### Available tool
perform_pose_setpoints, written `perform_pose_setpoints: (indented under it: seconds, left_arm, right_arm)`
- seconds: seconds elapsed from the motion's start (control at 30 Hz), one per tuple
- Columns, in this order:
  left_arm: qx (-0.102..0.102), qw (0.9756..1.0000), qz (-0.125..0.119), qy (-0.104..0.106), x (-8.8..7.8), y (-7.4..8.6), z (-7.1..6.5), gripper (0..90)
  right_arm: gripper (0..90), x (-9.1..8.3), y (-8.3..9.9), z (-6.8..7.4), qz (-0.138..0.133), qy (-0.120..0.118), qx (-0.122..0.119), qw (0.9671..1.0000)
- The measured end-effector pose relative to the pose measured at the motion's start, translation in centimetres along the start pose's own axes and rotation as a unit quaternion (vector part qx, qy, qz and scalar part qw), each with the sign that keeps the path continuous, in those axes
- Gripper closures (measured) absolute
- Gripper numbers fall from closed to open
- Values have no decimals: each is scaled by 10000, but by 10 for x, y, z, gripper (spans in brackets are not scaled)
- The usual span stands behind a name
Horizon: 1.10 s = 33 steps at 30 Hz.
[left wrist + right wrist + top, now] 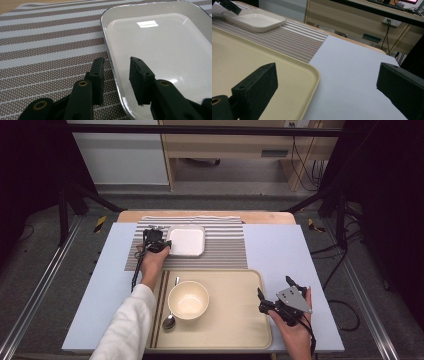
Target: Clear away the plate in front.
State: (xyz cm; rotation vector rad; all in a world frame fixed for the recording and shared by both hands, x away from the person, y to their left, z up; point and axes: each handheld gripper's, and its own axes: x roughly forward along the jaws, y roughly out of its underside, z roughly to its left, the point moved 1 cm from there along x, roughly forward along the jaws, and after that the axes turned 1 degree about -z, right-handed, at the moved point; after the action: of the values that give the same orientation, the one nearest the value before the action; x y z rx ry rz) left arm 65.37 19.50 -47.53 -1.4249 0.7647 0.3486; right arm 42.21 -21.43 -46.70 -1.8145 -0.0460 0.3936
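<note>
my left gripper (116,75): jaws straddle the dish (160,50) rim, one inside, one on the mat (50,50), not yet pinching | my right gripper (327,87): jaws spread wide over the tray (287,75) corner

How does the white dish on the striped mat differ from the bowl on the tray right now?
The white dish is rectangular and shallow; the bowl is round and deeper. The dish sits on the striped mat; the bowl sits on the beige tray beside a spoon. The left gripper has its fingers straddling the dish's rim, not yet pressing; nothing touches the bowl. Both are upright and look empty.
</note>
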Motion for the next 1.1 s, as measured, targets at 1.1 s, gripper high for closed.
perform_pose_setpoints:
  seconds: [1.1]
  left_arm:
    - [-218, 9990, 369, -135, -1, 0, -3, 805]
  right_arm:
    - [40, 1, 0, 1, 41, -37, -9, 10000]
